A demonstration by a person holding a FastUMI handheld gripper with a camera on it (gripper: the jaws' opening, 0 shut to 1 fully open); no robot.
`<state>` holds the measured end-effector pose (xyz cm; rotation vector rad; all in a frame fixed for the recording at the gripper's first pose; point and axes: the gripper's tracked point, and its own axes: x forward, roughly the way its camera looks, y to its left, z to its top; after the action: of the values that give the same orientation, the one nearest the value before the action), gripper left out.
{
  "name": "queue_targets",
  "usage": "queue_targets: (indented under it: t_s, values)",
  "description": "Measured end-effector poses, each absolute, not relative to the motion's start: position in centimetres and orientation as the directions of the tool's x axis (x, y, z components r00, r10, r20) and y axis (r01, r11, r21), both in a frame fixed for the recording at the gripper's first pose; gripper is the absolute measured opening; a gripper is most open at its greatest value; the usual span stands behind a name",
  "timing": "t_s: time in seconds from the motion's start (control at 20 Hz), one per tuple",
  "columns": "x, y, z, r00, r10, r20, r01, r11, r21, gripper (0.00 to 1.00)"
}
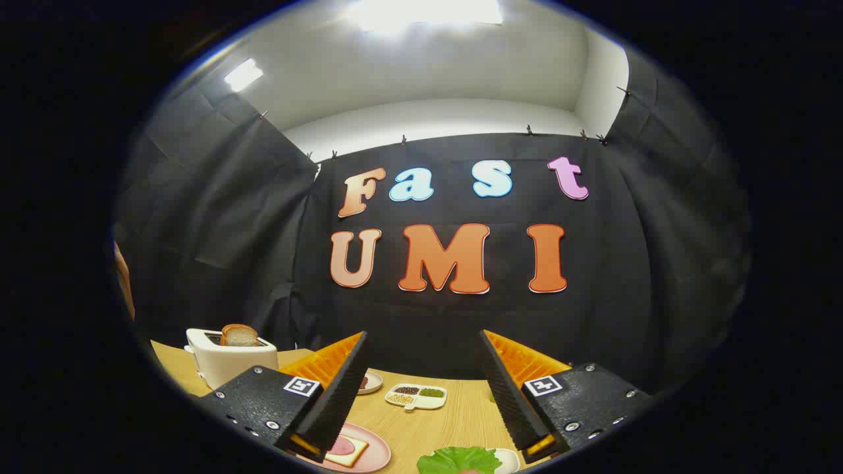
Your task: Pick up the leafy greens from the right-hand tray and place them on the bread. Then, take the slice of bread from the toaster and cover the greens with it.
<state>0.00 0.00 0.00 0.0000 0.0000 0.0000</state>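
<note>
Gripper [421,342] held above the wooden table [454,418], fingers spread wide apart and empty. Ruffled, bright-green leafy greens [459,460] lie on a white tray [508,459] at six o'clock between the fingers; the bread slice [238,335] stands upright in the toaster [227,359] at nine o'clock.

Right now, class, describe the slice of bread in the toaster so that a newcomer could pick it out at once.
Start at the wooden table before the black cloth wall. Beyond the open tool, off past one finger, stands a white toaster. The bread slice pokes upright from its top slot, brown-crusted and rounded; unlike the topped slice lying flat on the pink plate, it stands on edge.
</note>
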Motion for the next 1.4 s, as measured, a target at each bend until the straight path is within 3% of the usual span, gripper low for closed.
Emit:
queue_targets:
  t_s: [1.4]
  values:
    - [-0.8,-2.9,-2.6,0.995,-0.070,-0.078,0.071,0.997,0.009,0.97]
